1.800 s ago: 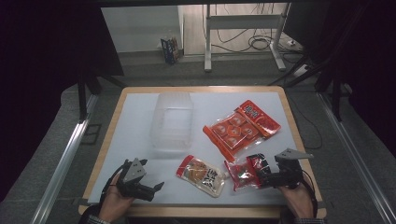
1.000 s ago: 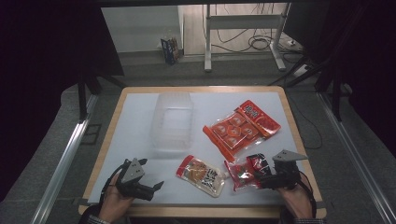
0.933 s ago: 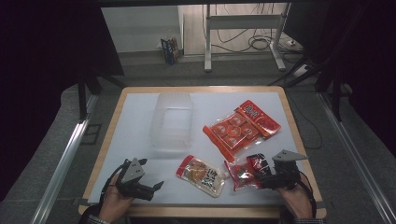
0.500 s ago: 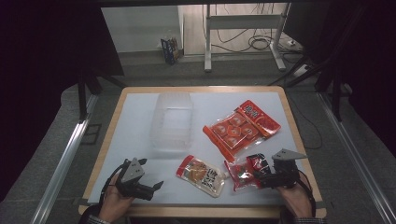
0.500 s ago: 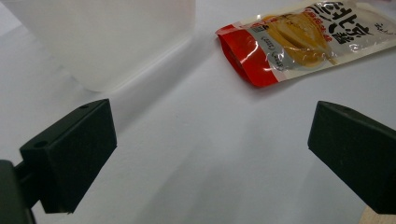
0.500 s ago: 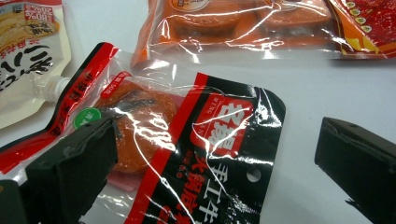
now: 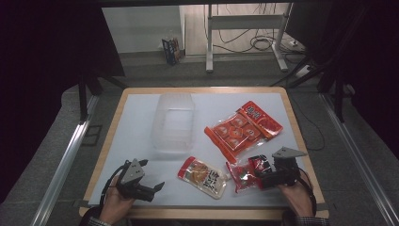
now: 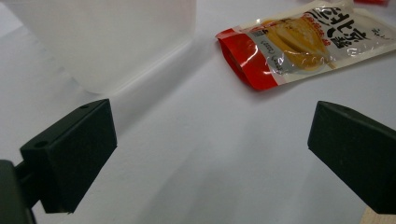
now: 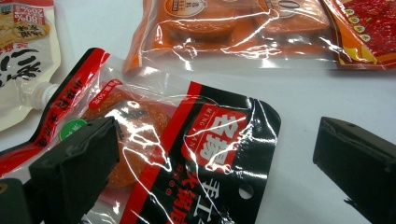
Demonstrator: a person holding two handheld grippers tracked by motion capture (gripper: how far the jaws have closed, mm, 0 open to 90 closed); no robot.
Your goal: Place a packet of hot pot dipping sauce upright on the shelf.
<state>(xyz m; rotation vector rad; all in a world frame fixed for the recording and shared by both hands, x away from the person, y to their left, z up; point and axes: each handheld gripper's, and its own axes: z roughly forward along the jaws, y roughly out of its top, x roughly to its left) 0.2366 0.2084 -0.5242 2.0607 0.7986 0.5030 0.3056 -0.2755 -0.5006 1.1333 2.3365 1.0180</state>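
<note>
The right gripper [image 7: 261, 175] sits low at the near right of the table [image 7: 136, 127], its jaws spread wide and holding nothing. Between them, in the right gripper view, lies a red-and-black packet [image 9: 187, 154] flat on the white top, its near end under the left jaw and its black corner short of the right jaw; whether either jaw touches the film I cannot tell. Just past the packet's far left edge is the spout end of a yellow pouch [image 9: 23, 70]. Beyond the packet, a little apart, lies an orange pack [image 9: 233, 32] of round pieces, with a red bag [image 9: 369, 28] against its right side.

The left gripper [image 7: 149, 184] rests at the near left, well apart from the right one, jaws likewise wide open and empty. In the left gripper view only bare white table lies between them. Ahead and to its right is the yellow pouch [image 8: 299, 42], red end nearest. Ahead and to its left stands a clear tub [image 8: 102, 37], farther off.
</note>
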